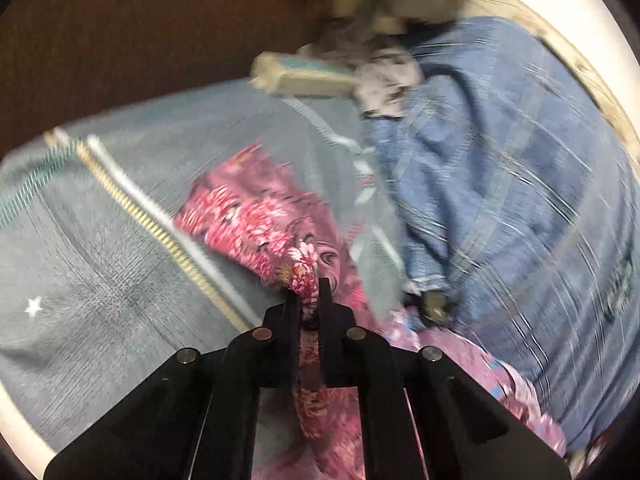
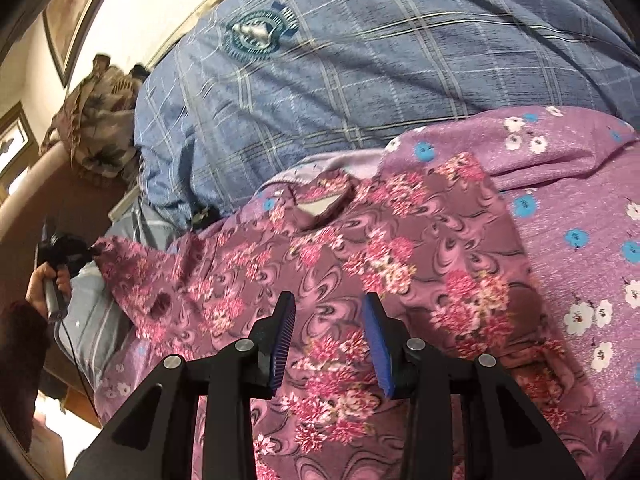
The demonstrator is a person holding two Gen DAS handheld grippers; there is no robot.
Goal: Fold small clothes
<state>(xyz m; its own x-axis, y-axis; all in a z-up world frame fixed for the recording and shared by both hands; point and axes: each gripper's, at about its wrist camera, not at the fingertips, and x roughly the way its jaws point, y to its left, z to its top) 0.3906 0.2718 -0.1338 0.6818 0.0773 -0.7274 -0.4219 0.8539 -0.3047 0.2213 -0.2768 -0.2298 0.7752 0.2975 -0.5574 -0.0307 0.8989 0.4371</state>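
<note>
Behind our work lies a blue checked quilt [image 2: 360,80]; just below it the pink floral cotton top [image 2: 360,248] lies spread, unfolded. Our left gripper [image 1: 306,294] clamps its sleeve; our right gripper [image 2: 330,312] hovers over it, jaws apart, empty.

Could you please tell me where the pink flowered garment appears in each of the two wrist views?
Left wrist view: the pink flowered garment lies at centre, its corner pinched in the left hand-held gripper.
Right wrist view: it spreads across the centre, under the open right hand-held gripper.
Shared landmark: the blue checked blanket, beyond the garment in both.
</note>
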